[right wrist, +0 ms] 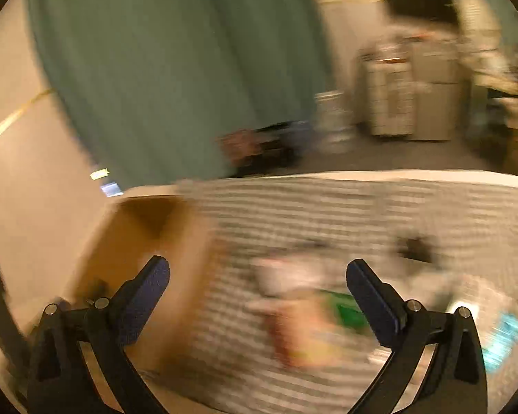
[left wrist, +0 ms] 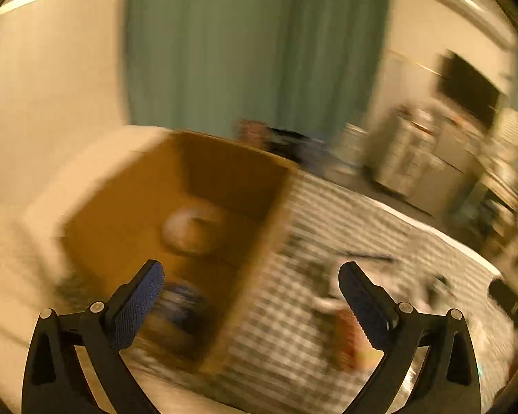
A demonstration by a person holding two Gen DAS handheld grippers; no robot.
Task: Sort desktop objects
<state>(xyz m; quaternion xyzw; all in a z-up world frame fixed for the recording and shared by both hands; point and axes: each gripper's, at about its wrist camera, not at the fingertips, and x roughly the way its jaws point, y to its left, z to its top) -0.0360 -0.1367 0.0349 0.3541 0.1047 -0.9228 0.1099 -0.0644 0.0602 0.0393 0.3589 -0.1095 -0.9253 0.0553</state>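
An orange packet (right wrist: 304, 331), blurred but probably light and crinkly, lies on the checked tabletop (right wrist: 362, 207) beside the cardboard box (left wrist: 203, 186); pinch it across its flat sides. Left gripper (left wrist: 251, 281) and right gripper (right wrist: 258, 276) fingers gape wide, holding nothing.

One cardboard box (left wrist: 203, 186) stands open on the worktop (right wrist: 414, 176), which wears one checked cloth (right wrist: 328, 207). Inside the box I count one pale round thing (left wrist: 193, 229) and one dark bluish thing (left wrist: 183, 305). The loose bits on the cloth are too blurred to count.
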